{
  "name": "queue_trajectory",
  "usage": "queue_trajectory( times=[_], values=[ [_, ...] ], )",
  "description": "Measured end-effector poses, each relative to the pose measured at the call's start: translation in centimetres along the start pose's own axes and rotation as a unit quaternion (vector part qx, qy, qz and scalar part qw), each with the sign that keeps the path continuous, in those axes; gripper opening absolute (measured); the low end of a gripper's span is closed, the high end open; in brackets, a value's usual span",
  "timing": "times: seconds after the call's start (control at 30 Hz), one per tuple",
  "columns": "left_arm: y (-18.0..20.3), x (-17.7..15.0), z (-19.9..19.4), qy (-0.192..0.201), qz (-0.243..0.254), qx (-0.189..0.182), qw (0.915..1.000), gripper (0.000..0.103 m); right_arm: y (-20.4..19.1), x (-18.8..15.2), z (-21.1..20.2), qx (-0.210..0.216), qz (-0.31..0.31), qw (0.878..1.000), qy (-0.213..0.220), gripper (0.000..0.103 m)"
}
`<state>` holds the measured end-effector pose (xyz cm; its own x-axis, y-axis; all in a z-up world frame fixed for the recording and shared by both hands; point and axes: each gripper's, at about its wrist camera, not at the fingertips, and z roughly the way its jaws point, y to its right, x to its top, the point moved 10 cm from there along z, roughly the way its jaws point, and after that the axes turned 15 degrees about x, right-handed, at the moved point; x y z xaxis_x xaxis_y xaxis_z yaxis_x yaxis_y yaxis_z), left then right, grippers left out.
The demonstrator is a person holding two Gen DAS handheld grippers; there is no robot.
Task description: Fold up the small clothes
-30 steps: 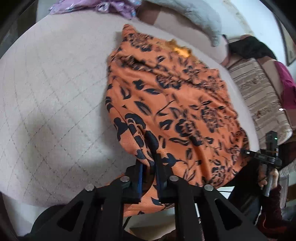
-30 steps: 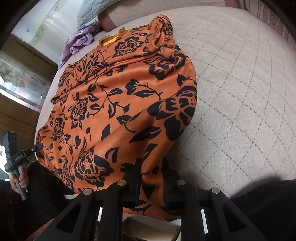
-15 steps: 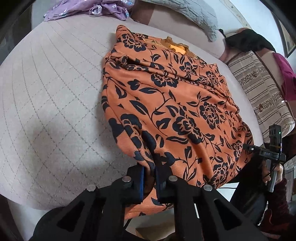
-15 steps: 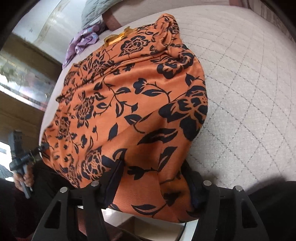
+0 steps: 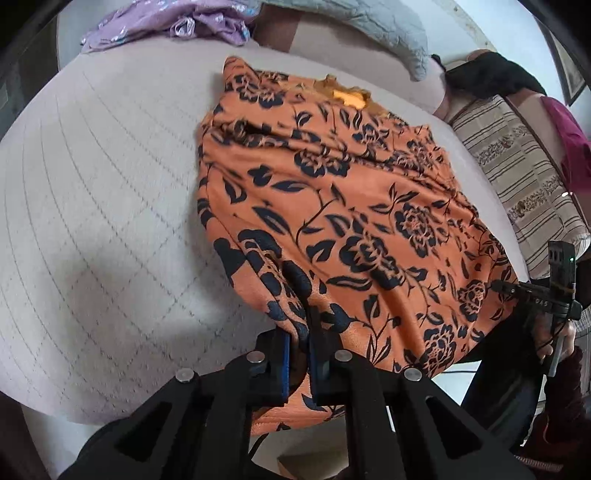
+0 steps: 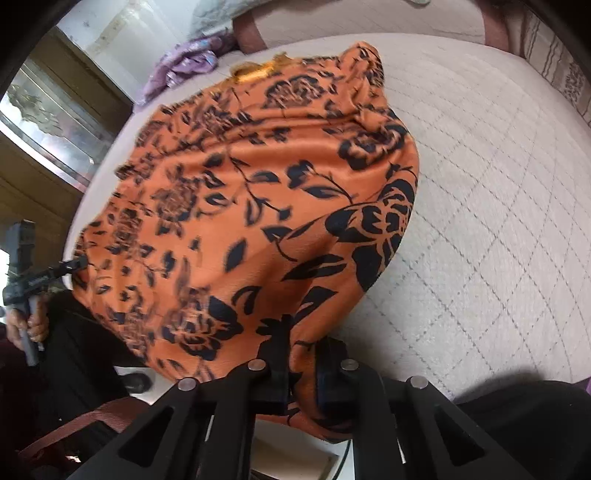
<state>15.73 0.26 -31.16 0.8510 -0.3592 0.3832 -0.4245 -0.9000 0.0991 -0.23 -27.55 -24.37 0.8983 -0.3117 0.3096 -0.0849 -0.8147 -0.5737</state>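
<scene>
Orange garment with black floral and leaf print lies spread on the quilted bed, its near hem hanging past the bed edge. Fabric is wrinkled, with ridges running toward the far end; a plain orange patch shows at the far edge, probably the neckline. Right wrist view is motion-blurred, print detail soft there.

Left tool: jaws closed on the near hem, a bunched fold of cloth pinched between the blue pads. Right tool: jaws narrow, hem cloth between them, gripping it. Each tool also shows in the other's view, at the opposite hem corner: right tool at, left tool at, with a hand on each handle.

No containers visible. Other cloth around: purple garment crumpled at the far end of the bed, grey pillow beside it, striped blanket off the right side of the bed.
</scene>
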Motion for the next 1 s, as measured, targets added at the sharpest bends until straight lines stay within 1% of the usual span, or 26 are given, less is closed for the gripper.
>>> queue_trajectory(
  times=[0.07, 0.17, 0.23, 0.33, 0.37, 0.4, 0.53, 0.57, 0.6, 0.7, 0.8, 0.87, 0.9, 0.93, 1.0],
  values=[
    [0.1, 0.6, -0.6, 0.014, -0.004, -0.012, 0.9998, 0.007, -0.9, 0.7, -0.9, 0.015, -0.005, 1.0, 0.011, 0.009],
    [0.2, 2.2, -1.5, 0.03, -0.005, -0.021, 0.9993, 0.007, -2.2, 2.3, -2.1, 0.039, -0.007, 0.999, 0.024, 0.009],
    [0.1, 3.7, -2.3, 0.04, -0.006, -0.027, 0.9988, 0.007, -3.4, 4.3, -2.9, 0.066, -0.006, 0.997, 0.043, 0.009],
    [0.1, 6.2, -3.5, 0.053, -0.013, -0.037, 0.9978, 0.007, -4.5, 7.3, -3.9, 0.092, -0.002, 0.993, 0.075, 0.009],
    [-0.1, 7.6, -4.0, 0.061, -0.013, -0.035, 0.9974, 0.007, -4.6, 8.5, -4.2, 0.1, 0.0, 0.991, 0.086, 0.009],
    [-0.2, 8.2, -4.2, 0.066, -0.013, -0.033, 0.9972, 0.007, -4.7, 9.8, -4.3, 0.103, 0.001, 0.99, 0.097, 0.009],
    [-1.0, 12.9, -4.3, 0.083, -0.019, -0.012, 0.9963, 0.007, -3.2, 14.7, -4.1, 0.113, 0.028, 0.985, 0.127, 0.009],
    [-1.3, 14.4, -3.9, 0.086, -0.024, -0.003, 0.996, 0.007, -2.7, 15.7, -3.8, 0.111, 0.034, 0.985, 0.131, 0.009],
    [-1.4, 15.1, -3.6, 0.086, -0.028, 0.0, 0.9959, 0.007, -2.2, 16.7, -3.5, 0.112, 0.041, 0.984, 0.135, 0.009],
    [-2.2, 18.2, -0.9, 0.074, -0.048, 0.02, 0.9959, 0.007, 0.1, 19.9, -2.4, 0.123, 0.076, 0.977, 0.154, 0.009],
    [-3.4, 19.9, 3.2, 0.049, -0.073, 0.045, 0.9951, 0.007, 3.4, 22.4, -0.5, 0.126, 0.122, 0.97, 0.17, 0.009],
    [-4.4, 20.4, 5.6, 0.03, -0.093, 0.063, 0.9932, 0.007, 6.0, 23.3, 1.2, 0.134, 0.16, 0.964, 0.166, 0.01],
    [-5.1, 20.3, 7.0, 0.015, -0.108, 0.068, 0.9917, 0.008, 7.3, 23.4, 2.0, 0.139, 0.185, 0.959, 0.164, 0.01],
    [-5.6, 20.2, 8.1, 0.004, -0.123, 0.066, 0.9901, 0.01, 8.6, 23.4, 2.9, 0.153, 0.213, 0.951, 0.163, 0.011],
    [-6.0, 20.0, 8.5, 0.002, -0.144, 0.048, 0.9884, 0.01, 10.0, 23.1, 3.6, 0.182, 0.245, 0.939, 0.161, 0.013]
  ],
)
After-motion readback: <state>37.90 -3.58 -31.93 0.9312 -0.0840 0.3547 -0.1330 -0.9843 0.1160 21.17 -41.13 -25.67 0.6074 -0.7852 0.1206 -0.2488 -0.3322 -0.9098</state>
